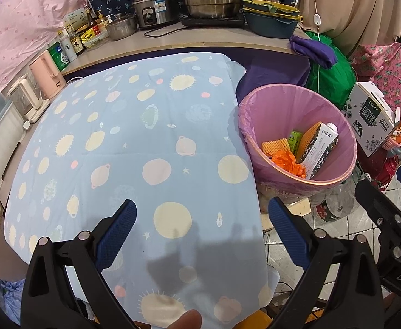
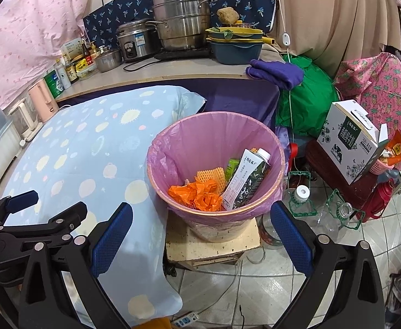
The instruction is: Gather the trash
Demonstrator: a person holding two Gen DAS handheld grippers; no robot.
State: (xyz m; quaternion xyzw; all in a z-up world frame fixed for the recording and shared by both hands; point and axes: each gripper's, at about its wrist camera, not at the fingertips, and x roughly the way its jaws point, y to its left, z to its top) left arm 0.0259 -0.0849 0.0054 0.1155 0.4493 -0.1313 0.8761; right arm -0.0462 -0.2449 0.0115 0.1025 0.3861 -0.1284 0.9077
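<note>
Both my tools, L (image 1: 202, 216) & R (image 2: 202, 219), spread w/ nothing held; carton (image 2: 245, 182) in bin (image 2: 214, 126) ahead looks light, crushable, so I'd pinch mid-body.

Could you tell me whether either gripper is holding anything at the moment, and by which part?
Nothing is held. The left gripper and right gripper both have open, empty jaws; the trash lies in the bin.

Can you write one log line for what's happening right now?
left claw: open, empty | right claw: open, empty | milk carton: inside pink bin
</note>
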